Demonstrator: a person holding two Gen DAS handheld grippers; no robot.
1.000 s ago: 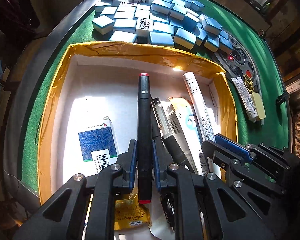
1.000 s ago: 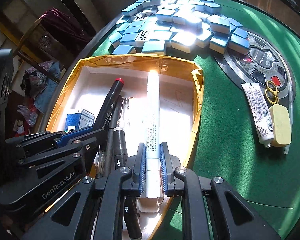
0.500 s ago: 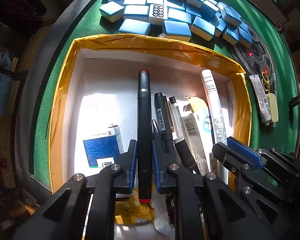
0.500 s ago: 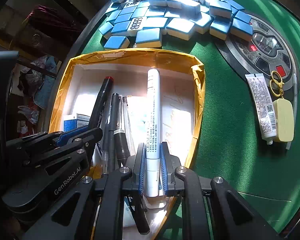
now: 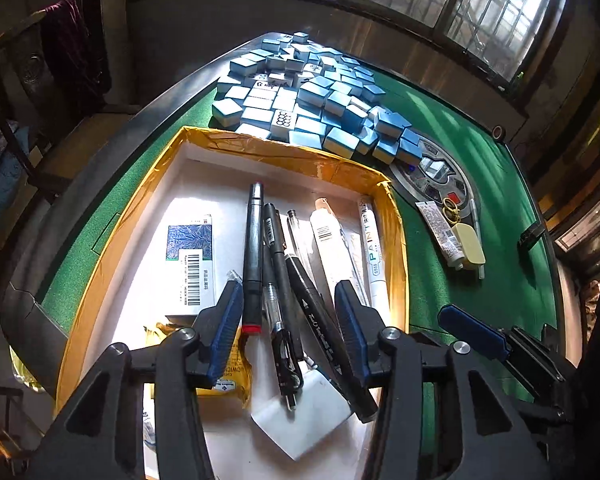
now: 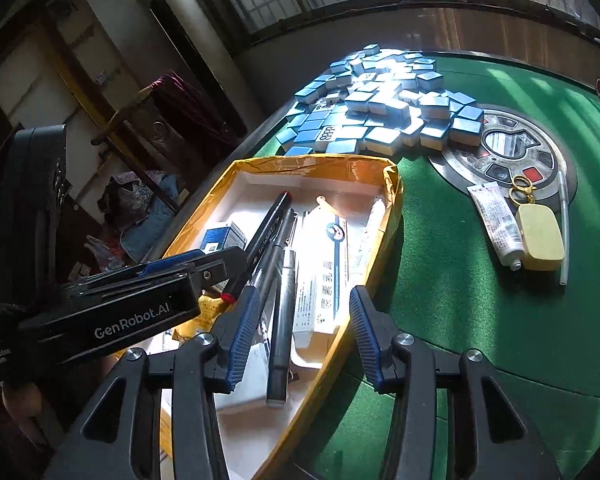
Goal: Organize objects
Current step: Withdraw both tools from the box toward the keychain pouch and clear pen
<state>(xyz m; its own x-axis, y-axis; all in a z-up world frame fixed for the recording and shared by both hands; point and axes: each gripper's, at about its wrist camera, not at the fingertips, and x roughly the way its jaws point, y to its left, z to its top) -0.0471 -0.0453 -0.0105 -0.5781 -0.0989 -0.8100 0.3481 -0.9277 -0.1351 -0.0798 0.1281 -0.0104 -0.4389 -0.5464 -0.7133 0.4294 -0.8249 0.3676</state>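
A yellow-taped cardboard box (image 5: 112, 240) (image 6: 394, 204) on the green table holds a black red-capped marker (image 5: 254, 248) (image 6: 268, 224), several black pens (image 5: 284, 280), a white paint pen (image 5: 372, 248), a white tube box (image 6: 324, 268) and a blue-and-white carton (image 5: 190, 260). My left gripper (image 5: 288, 320) is open and empty above the pens, its left finger beside the marker. My right gripper (image 6: 300, 320) is open and empty over the box's near right part. The left gripper shows in the right wrist view (image 6: 204, 270).
A heap of blue mahjong tiles (image 5: 312, 96) (image 6: 384, 100) lies beyond the box. To the right on the felt are a white tube (image 6: 496, 224), a cream keyring case (image 6: 540, 236), a thin clear pen (image 6: 565, 224) and the round dice console (image 6: 504, 152).
Both grippers opened: the left let go of the red-capped marker, the right let go of the white paint pen. Both items now lie in the box, and both grippers drew back and up.
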